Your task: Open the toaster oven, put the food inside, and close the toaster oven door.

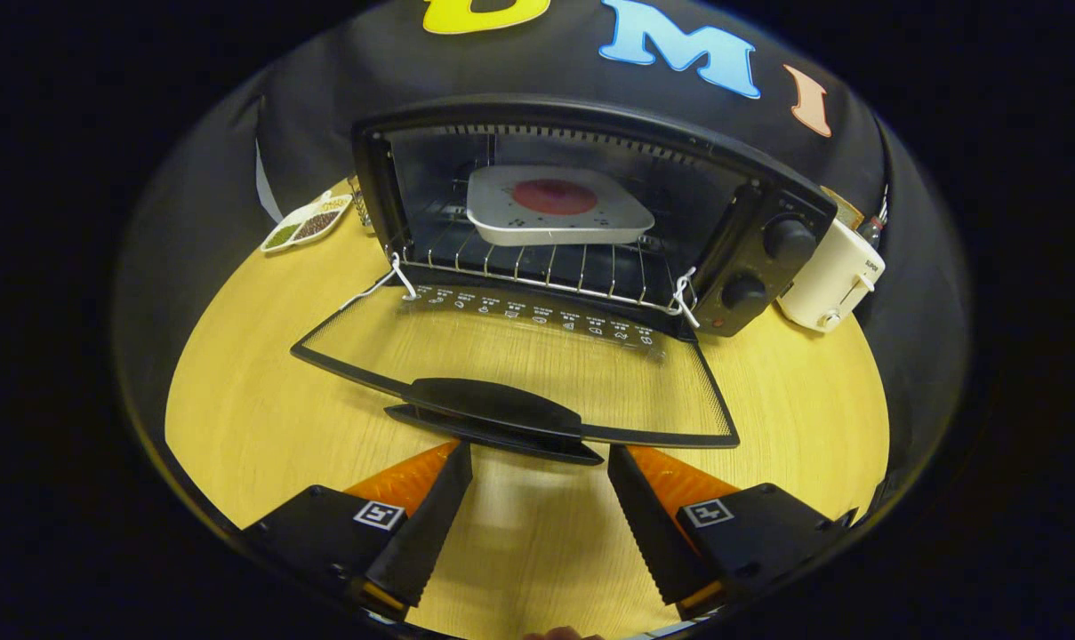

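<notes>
With the square white tray of red food point(557, 208) already on the rack inside the black toaster oven point(590, 213), the gripper point(540, 467) hovers spread and empty just near its lowered glass door's black handle point(494, 416), which judging by this must next be lifted shut.

The gripper point(540, 462) stood with fingers spread and nothing between them, just short of the handle point(494, 416) of the lowered door point(510, 347), which lay flat across the way in. Beyond it the toaster oven point(590, 222) mouth gaped; a tray point(555, 209) filled the rack's point(537, 267) far middle. Bare table point(261, 400) lay on both sides.
</notes>
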`<move>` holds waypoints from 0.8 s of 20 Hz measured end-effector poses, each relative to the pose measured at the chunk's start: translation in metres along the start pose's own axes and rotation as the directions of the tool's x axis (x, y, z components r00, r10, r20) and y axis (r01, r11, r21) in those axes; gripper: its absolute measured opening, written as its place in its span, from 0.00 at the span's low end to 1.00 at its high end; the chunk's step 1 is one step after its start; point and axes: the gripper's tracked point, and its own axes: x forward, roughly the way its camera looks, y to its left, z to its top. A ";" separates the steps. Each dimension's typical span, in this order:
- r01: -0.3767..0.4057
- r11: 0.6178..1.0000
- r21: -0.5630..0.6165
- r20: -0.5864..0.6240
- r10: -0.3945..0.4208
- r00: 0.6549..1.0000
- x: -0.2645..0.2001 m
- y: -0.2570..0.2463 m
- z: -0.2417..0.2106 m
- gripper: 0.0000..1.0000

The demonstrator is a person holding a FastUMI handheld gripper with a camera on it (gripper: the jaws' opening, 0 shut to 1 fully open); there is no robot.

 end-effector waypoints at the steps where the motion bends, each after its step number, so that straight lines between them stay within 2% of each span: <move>1: 0.000 1.000 0.000 0.025 0.000 1.000 -0.005 0.001 0.004 0.98; 8: -0.012 0.998 0.058 0.232 -0.002 0.973 -0.050 0.001 0.075 0.98; 12: 0.002 0.999 0.052 0.410 -0.024 0.912 -0.097 -0.015 0.137 0.98; 16: 0.039 0.995 0.090 0.551 -0.082 0.831 -0.149 -0.042 0.169 0.98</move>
